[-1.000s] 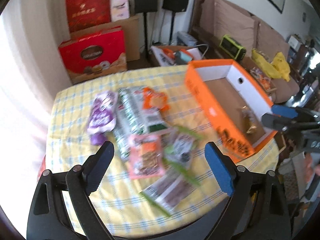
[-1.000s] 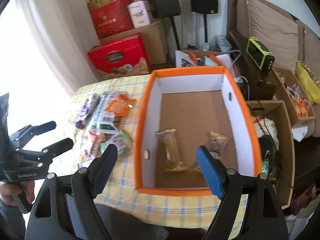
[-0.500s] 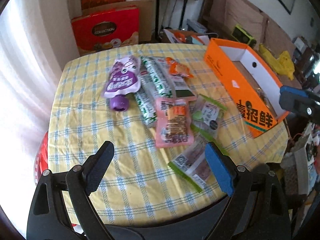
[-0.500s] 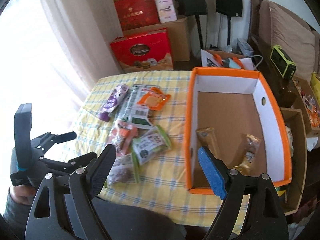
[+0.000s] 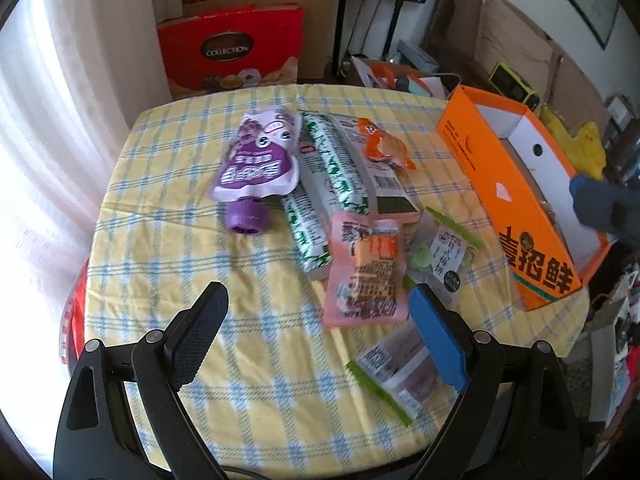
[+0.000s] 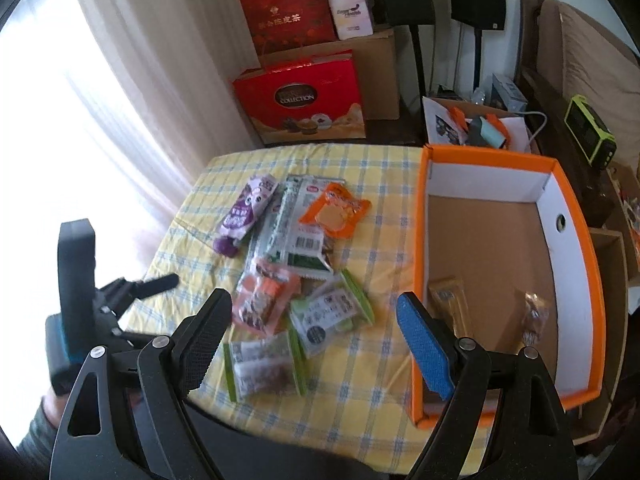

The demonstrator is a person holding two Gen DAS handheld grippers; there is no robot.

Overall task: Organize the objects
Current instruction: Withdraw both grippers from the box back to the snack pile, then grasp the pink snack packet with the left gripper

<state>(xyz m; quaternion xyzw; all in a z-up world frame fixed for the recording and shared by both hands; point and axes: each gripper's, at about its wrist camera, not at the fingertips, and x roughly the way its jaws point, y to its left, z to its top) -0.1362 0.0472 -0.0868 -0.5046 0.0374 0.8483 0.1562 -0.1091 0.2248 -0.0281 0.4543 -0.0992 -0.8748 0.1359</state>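
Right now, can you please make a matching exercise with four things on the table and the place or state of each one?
Things:
1. purple pouch
2. orange packet
3. golden snack bar
4. left gripper

Places or states:
A. inside the orange box
B. open, holding nothing
C. lying on the green and white packs
D. at the window side of the pile, cap toward the camera

Pairs: 1-D, 2-C, 3-A, 4-B
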